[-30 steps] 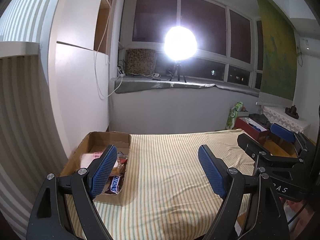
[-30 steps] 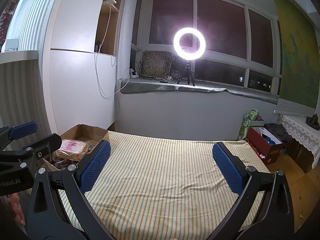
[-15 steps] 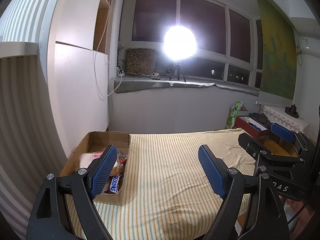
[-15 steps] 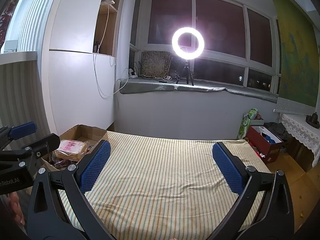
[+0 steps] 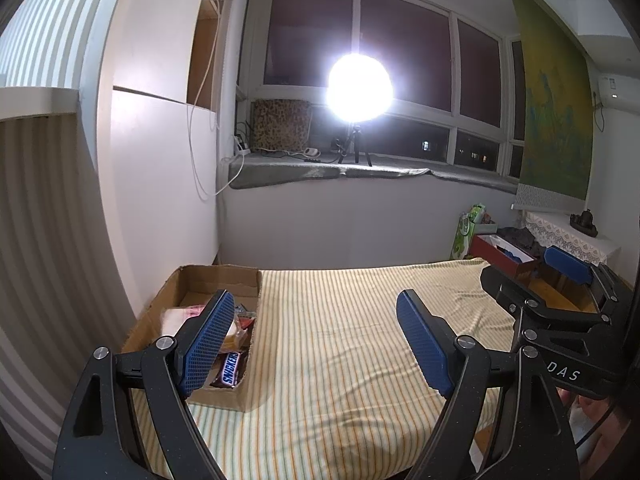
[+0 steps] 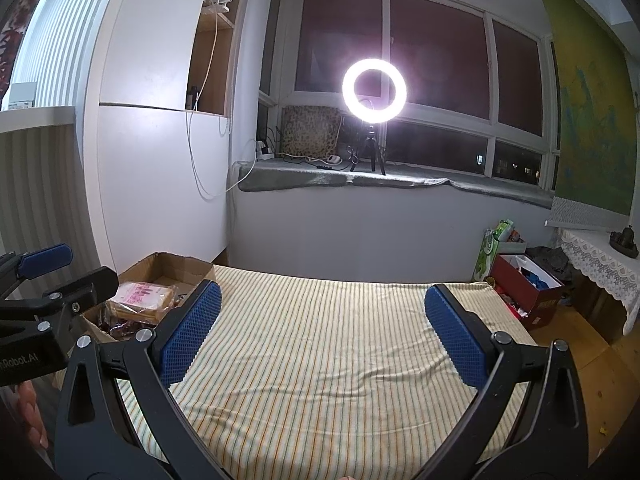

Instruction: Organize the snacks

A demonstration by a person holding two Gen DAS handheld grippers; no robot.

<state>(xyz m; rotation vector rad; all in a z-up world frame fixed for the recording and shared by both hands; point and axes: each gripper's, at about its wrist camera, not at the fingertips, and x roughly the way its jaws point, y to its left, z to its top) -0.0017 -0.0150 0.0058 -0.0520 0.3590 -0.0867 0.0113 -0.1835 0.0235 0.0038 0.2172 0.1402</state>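
A cardboard box (image 5: 218, 280) stands at the left edge of a striped cloth (image 5: 340, 340); it also shows in the right wrist view (image 6: 168, 266). Inside lie snacks: a Snickers bar (image 5: 228, 372), a pink-labelled packet (image 6: 142, 298) and other wrappers. My left gripper (image 5: 316, 344) is open and empty, above the cloth just right of the box. My right gripper (image 6: 320, 332) is open and empty over the middle of the cloth. Each gripper shows at the edge of the other's view.
A ring light on a tripod (image 6: 374, 92) stands on the window sill, glaring. A white cabinet wall (image 5: 160, 180) runs along the left of the box. A red box (image 6: 528, 284) and a green bag (image 6: 492, 248) sit on the floor at the right.
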